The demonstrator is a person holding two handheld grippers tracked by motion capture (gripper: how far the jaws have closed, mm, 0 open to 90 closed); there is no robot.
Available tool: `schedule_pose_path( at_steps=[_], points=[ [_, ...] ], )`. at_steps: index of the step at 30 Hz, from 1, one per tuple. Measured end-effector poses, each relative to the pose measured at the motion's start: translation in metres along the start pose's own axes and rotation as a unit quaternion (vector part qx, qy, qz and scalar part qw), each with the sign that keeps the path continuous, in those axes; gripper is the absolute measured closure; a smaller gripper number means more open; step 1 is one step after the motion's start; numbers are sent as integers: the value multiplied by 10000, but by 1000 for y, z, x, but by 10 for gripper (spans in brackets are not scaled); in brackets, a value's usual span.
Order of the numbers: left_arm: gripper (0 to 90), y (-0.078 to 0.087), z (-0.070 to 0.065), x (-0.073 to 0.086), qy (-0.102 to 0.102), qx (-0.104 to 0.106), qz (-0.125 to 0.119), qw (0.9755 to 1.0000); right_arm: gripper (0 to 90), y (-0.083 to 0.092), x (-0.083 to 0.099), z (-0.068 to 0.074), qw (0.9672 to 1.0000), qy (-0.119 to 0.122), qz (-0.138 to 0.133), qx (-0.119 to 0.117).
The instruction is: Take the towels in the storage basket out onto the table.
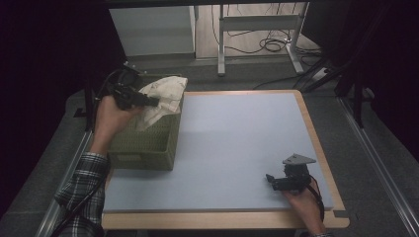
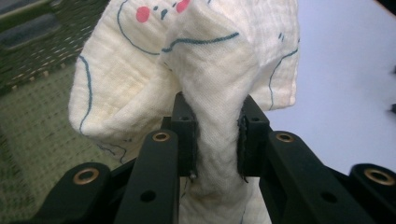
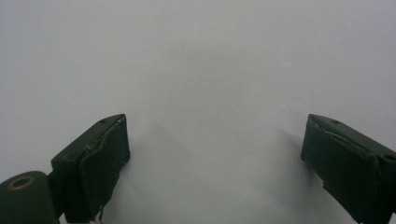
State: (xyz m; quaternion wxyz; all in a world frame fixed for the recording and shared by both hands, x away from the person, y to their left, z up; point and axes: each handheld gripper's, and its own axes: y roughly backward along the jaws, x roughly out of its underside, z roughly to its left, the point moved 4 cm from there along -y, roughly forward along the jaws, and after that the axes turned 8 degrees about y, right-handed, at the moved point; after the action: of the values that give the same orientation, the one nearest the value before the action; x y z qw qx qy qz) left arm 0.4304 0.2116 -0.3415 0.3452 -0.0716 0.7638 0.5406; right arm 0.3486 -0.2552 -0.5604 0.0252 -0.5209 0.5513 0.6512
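Dim high view; close views brighter, softly blurred

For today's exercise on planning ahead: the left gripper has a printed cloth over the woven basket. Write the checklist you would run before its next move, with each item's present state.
1. Left gripper shut on the cream printed cloth: ok, a fold is pinched between both pads.
2. Cloth lifted out of the green woven basket: not ok, its lower end hangs inside the basket.
3. Grip is deep enough not to slip: cannot tell, though cloth runs the full length of the pads.
4. Blue mat offers bare space for laying the cloth: ok.
5. Right gripper out of the way: ok, it rests open near the mat's near right corner.
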Motion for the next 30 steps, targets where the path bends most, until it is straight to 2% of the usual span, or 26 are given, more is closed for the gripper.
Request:
schedule_pose_path(
  at_steps=[7, 12, 23, 30],
  points=[
    [735, -12, -32, -10, -307, 234, 28, 9993, 80, 0, 0, 0, 10000, 2, -1, 0],
    [733, -28, -56, -16, -528, 406, 90, 9977, 81, 0, 0, 0, 10000, -7, 8, -9],
    [731, -72, -102, -23, -862, 691, 269, 9935, 81, 0, 0, 0, 10000, -10, 4, -6],
    [726, -105, -125, -20, -1043, 726, 390, 9911, 80, 0, 0, 0, 10000, -12, 5, -10]
  ],
)
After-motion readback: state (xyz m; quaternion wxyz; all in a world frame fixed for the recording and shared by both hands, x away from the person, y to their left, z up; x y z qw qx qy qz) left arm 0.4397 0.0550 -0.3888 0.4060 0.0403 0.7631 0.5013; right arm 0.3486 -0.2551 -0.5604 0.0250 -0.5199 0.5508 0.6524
